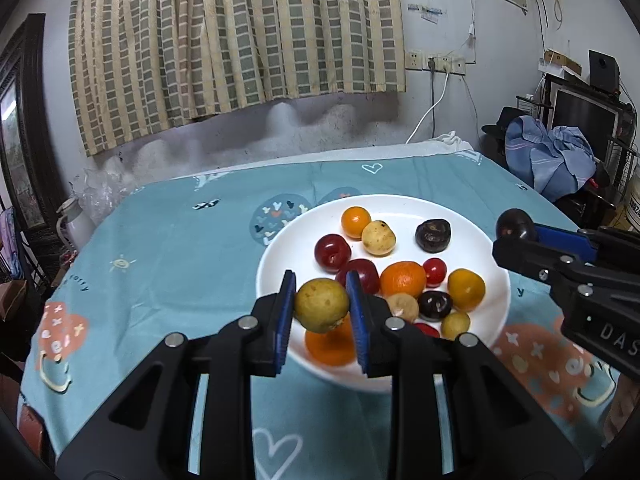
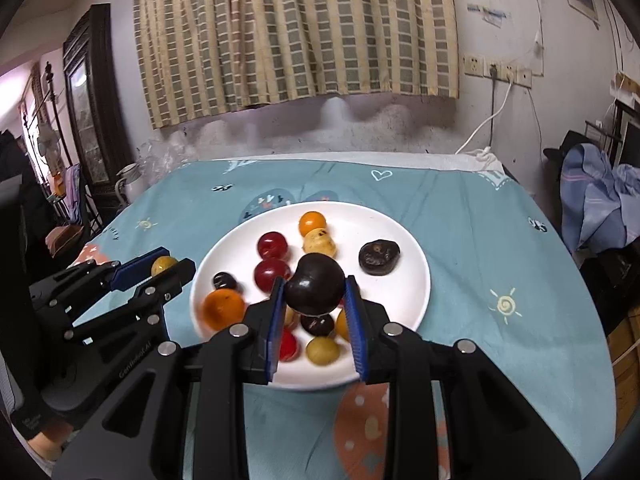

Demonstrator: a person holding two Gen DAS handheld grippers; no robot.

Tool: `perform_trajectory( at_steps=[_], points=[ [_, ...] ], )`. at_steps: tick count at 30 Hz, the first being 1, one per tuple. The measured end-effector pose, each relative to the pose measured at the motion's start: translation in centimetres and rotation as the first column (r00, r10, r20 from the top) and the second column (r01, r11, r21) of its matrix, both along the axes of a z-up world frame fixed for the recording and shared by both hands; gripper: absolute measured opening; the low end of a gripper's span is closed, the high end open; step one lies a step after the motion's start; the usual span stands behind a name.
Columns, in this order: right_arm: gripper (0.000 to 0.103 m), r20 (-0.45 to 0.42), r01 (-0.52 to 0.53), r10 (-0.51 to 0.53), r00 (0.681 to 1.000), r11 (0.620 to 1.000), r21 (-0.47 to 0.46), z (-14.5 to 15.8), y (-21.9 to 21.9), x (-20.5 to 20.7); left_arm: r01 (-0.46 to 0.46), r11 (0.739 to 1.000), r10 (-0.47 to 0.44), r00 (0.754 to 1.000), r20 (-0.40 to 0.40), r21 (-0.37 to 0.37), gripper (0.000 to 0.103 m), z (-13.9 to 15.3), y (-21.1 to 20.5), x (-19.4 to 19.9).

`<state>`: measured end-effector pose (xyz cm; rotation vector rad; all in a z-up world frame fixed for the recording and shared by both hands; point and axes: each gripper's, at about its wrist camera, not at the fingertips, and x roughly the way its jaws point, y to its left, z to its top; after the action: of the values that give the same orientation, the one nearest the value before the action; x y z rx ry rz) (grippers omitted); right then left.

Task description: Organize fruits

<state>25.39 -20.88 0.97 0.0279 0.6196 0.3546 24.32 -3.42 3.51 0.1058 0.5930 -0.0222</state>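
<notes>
A white plate (image 1: 480,248) on the teal tablecloth holds several fruits: oranges, red plums, yellow fruits and dark chestnut-like fruits. My left gripper (image 1: 321,300) is shut on a yellow-green fruit (image 1: 321,305) and holds it above the plate's near left rim. It also shows in the right wrist view (image 2: 162,266). My right gripper (image 2: 313,294) is shut on a dark purple fruit (image 2: 314,290) above the plate (image 2: 416,280). In the left wrist view that fruit (image 1: 515,226) is held off the plate's right edge.
The teal patterned tablecloth (image 1: 168,248) covers the table. A curtain and wall sockets are behind. A white kettle (image 1: 74,222) stands off the table's left edge. Blue clothes (image 1: 548,156) and shelves sit at the right.
</notes>
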Motion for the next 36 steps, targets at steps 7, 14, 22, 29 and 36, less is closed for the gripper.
perform_trajectory(
  at_steps=[7,14,22,29,36],
  points=[
    [0.066,-0.07,0.041,-0.04,0.997,0.999,0.012,-2.7,0.1,3.5,0.001,0.998,-0.006,0.996,-0.089,-0.058,0.051,-3.3,-0.2,3.8],
    [0.066,-0.025,0.044,-0.043,0.999,0.998,0.036,-1.1,-1.4,1.1,-0.003,0.99,-0.011,0.995,-0.1,-0.139,0.096,-3.0,1.0,1.5],
    [0.092,-0.012,0.06,-0.06,0.998,0.998,-0.019,-1.7,-1.4,-6.4,-0.061,0.996,0.053,0.993,-0.101,-0.072,0.101,-2.6,1.6,-5.9],
    [0.102,0.122,0.087,-0.081,0.989,0.995,-0.049,-1.4,-1.9,-11.9,-0.081,0.996,0.085,0.991,-0.106,0.042,0.101,-3.5,0.3,-10.6],
    [0.102,0.055,0.088,-0.09,0.994,0.996,0.03,-1.6,-3.6,-11.1,-0.089,0.996,0.089,0.99,-0.109,0.006,0.101,-3.5,0.8,-10.5]
  ],
)
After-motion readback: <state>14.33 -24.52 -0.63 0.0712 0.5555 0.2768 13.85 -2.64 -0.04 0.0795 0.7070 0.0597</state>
